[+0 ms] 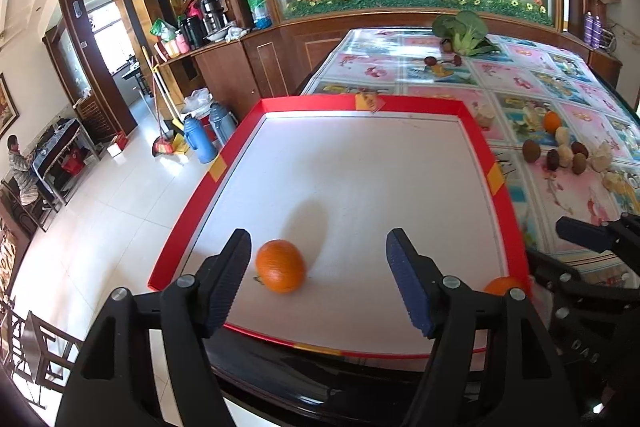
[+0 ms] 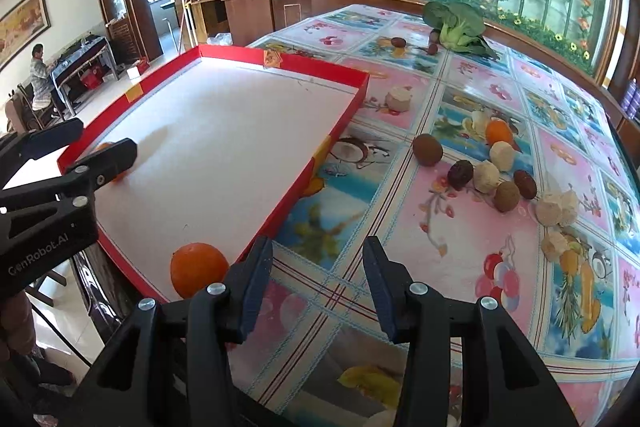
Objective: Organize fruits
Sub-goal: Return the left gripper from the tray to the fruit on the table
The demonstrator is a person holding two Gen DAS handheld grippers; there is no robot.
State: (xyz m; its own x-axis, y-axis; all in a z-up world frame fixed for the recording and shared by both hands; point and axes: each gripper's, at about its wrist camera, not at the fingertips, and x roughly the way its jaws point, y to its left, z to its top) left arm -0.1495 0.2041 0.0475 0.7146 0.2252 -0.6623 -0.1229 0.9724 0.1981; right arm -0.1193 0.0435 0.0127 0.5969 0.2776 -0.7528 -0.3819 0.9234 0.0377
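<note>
A red-rimmed tray (image 1: 472,131) with a white floor lies on the table's left part. One orange (image 1: 280,265) rests on the tray floor, just right of my left finger. My left gripper (image 1: 318,281) is open and empty above the tray's near end. A second orange (image 2: 198,269) sits in the tray's near right corner and also shows in the left wrist view (image 1: 504,285). My right gripper (image 2: 318,291) is open and empty over the tablecloth, just right of the tray. A third orange (image 2: 499,131) lies on the cloth among brown and pale fruits (image 2: 486,177).
A leafy green vegetable (image 2: 458,23) lies at the table's far end with small dark fruits (image 2: 398,42) near it. A pale peeled piece (image 2: 399,99) sits by the tray's far right corner. The table edge drops to a tiled floor on the left.
</note>
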